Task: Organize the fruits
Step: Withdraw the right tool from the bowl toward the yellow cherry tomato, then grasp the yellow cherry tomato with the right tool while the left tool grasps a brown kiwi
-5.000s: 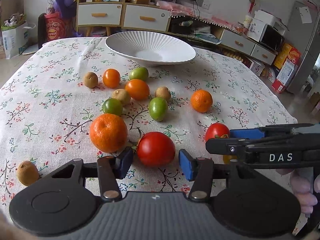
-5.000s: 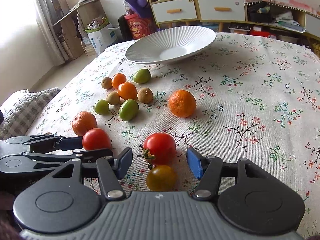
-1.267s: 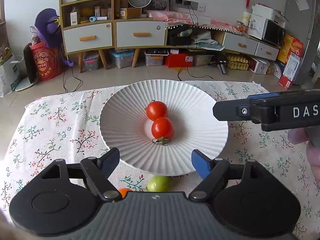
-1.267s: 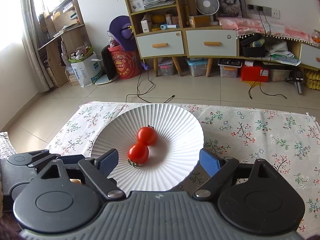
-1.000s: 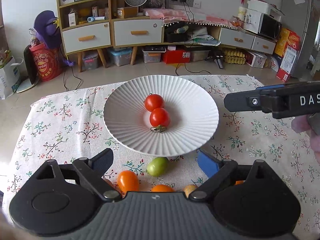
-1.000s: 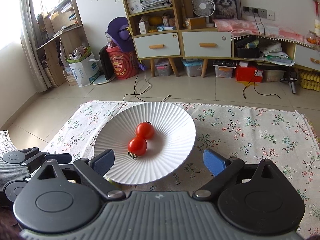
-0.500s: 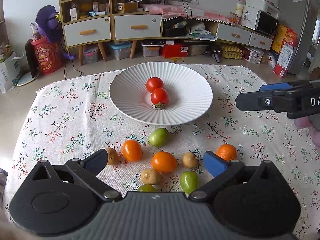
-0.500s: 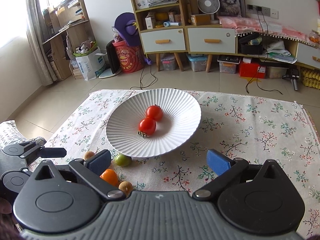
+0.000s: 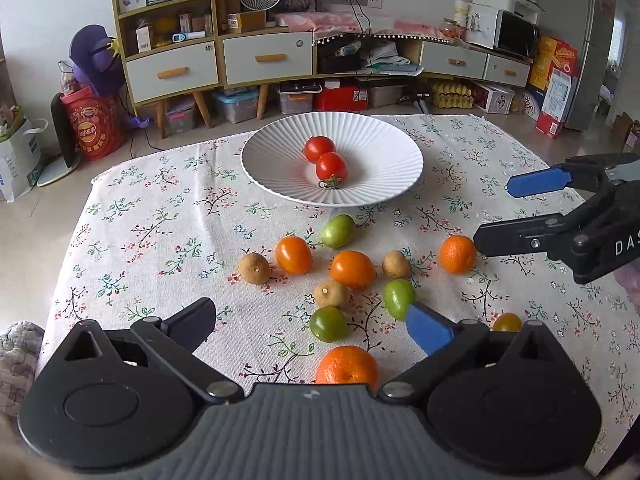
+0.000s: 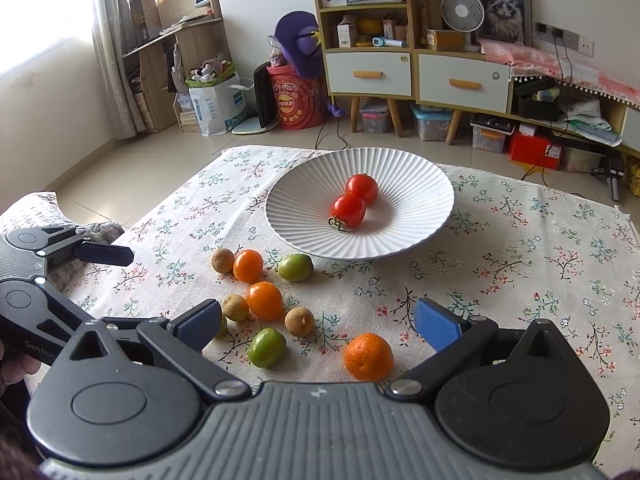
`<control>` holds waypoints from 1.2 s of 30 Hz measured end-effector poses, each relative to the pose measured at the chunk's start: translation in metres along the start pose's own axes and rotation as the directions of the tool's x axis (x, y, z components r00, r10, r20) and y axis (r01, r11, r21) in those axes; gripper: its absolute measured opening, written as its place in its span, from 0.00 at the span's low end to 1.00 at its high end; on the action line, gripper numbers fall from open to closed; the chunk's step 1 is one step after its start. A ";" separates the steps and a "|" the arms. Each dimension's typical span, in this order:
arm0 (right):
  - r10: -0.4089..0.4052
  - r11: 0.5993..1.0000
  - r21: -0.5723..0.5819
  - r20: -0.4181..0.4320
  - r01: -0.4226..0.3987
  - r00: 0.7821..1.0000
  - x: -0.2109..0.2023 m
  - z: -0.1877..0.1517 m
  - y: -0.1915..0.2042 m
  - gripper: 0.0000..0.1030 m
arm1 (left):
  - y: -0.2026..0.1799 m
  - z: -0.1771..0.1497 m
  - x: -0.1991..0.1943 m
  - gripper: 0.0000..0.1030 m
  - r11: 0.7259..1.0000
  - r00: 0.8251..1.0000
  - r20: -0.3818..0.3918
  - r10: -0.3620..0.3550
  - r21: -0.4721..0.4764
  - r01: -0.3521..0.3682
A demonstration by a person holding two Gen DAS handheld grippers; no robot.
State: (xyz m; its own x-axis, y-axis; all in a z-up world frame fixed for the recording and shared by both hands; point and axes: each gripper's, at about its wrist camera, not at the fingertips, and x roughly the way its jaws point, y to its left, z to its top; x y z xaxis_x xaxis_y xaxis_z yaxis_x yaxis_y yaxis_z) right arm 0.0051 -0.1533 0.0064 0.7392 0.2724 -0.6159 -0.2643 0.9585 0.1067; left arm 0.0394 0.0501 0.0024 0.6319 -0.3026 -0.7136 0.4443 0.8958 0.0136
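Left gripper (image 9: 312, 322): jaws spread wide, nothing between them, held above the near part of the table over a dark green tomato (image 9: 328, 323) and a large mandarin (image 9: 347, 365) that sits just in front of the gripper body. Right gripper (image 10: 318, 322): jaws likewise wide apart and empty, above a smaller mandarin (image 10: 368, 356) and a green fruit (image 10: 266, 347). From the left wrist view the right gripper appears at the right edge, fingers apart, just beside that mandarin. Loose fruit lies clustered on the floral tablecloth (image 9: 168, 224) between the grippers and the plate: two orange tomatoes (image 9: 293, 255), one oval (image 9: 352, 269), three brown longan-like fruits (image 9: 254, 268), and a pale green one (image 9: 337, 231) nearest the plate. A small yellow-brown tomato (image 9: 507, 322) lies partly hidden behind the left gripper's right finger. The white ribbed plate (image 9: 384, 152) stands at the far side of the table, two red tomatoes (image 9: 331, 166) touching each other near its centre, the nearer with its green stem toward the cameras
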 end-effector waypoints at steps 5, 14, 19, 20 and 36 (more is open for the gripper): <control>0.024 0.999 -0.028 0.007 -0.024 1.000 -0.003 -0.015 0.013 0.99 | 0.005 -0.014 -0.005 0.96 1.000 1.000 -0.001 -0.001 0.017 0.001; 0.045 0.992 -0.120 0.007 -0.044 0.999 -0.008 -0.043 0.029 0.99 | 0.011 -0.038 -0.014 0.96 0.998 1.000 -0.015 0.014 0.066 -0.013; 0.060 0.993 -0.103 -0.051 -0.065 0.997 -0.006 -0.061 0.028 0.99 | 0.016 -0.053 -0.014 0.96 0.999 0.998 -0.064 -0.002 0.053 0.006; 0.062 0.993 -0.096 -0.070 -0.069 0.996 -0.005 -0.065 0.028 0.99 | 0.017 -0.056 -0.014 0.96 0.999 0.997 -0.077 -0.003 0.047 0.006; 0.007 0.989 -0.144 -0.174 -0.032 0.985 0.009 -0.091 0.029 0.99 | 0.045 -0.074 -0.004 0.80 0.998 0.942 -0.331 -0.054 -0.051 0.039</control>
State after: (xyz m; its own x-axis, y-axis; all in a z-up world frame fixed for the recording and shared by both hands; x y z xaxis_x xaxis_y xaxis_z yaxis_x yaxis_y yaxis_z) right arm -0.0522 -0.1309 -0.0666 0.6184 0.2600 -0.7416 -0.3741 0.9273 0.0131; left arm 0.0101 0.1153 -0.0458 0.3610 -0.2251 -0.9050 0.4358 0.8987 -0.0497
